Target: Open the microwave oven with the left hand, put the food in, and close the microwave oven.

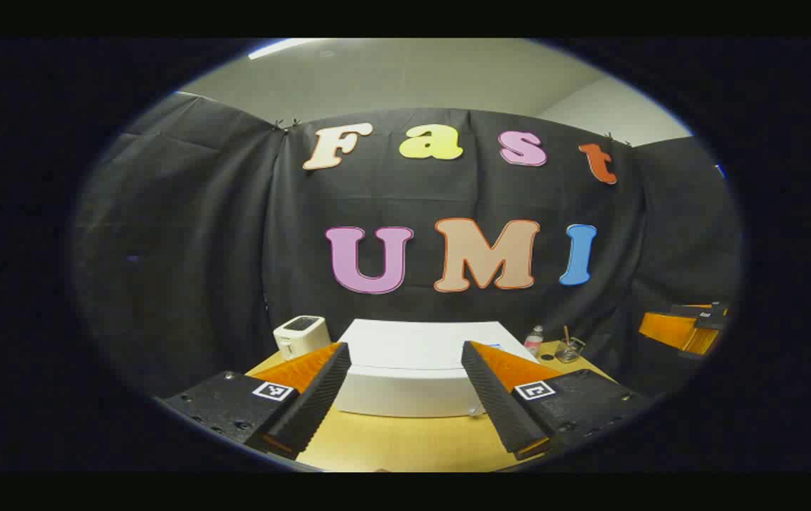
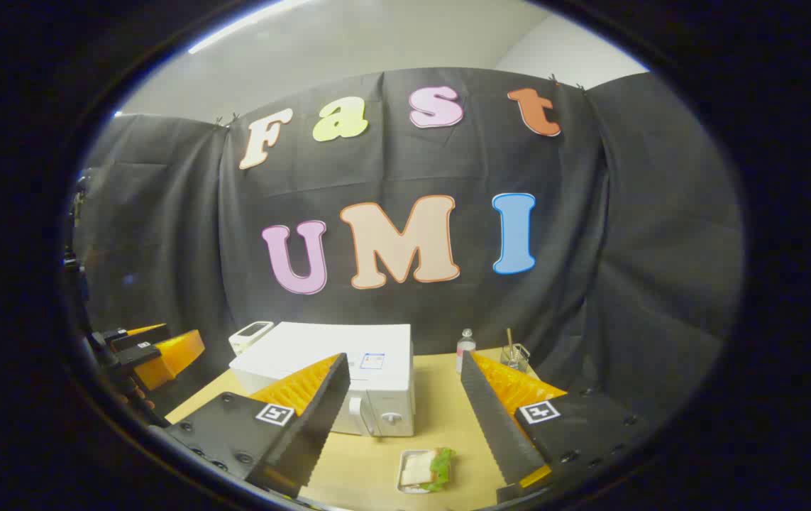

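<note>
Nothing done yet: microwave (image 2: pixel 348 380) shut at 12 o'clock on the tabletop (image 2: pixel 433 397), food tray (image 2: pixel 425 470) at its 5 o'clock, your left tool (image 1: pixel 405 397) and right tool (image 2: pixel 401 419) both released, empty.

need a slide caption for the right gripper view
Open right gripper hovering over a sandwich tray in front of the closed white microwave.
</note>
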`<state>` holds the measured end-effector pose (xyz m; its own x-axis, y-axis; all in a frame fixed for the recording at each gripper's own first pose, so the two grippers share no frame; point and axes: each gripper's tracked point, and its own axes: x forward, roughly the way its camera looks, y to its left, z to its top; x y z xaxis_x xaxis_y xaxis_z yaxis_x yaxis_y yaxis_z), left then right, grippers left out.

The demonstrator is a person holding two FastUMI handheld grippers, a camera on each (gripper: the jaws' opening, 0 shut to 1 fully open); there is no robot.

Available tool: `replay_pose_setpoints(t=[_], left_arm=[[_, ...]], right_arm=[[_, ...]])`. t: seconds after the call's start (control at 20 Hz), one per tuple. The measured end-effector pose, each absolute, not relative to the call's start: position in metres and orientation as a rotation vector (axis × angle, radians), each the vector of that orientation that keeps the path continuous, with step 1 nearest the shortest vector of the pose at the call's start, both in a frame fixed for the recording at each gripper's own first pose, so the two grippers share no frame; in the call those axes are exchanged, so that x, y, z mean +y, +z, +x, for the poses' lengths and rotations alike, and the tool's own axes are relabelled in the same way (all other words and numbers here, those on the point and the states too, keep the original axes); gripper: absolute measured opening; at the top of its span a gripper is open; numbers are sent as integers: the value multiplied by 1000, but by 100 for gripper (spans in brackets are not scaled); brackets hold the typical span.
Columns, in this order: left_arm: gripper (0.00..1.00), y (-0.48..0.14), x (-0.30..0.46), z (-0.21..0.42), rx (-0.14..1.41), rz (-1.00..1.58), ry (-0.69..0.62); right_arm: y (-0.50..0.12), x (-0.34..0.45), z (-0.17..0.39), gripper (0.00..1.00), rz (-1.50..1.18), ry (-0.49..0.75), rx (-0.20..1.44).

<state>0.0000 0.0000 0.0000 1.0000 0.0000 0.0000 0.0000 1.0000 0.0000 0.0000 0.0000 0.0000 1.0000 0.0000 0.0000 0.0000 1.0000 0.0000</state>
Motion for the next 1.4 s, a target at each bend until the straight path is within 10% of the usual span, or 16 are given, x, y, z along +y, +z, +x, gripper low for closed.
replay_pose_setpoints(t=[1.4], left_arm=[[98,-34,-4,32,101,-16,-29]], right_arm=[[11,-43,2,96,5,-101,-2]])
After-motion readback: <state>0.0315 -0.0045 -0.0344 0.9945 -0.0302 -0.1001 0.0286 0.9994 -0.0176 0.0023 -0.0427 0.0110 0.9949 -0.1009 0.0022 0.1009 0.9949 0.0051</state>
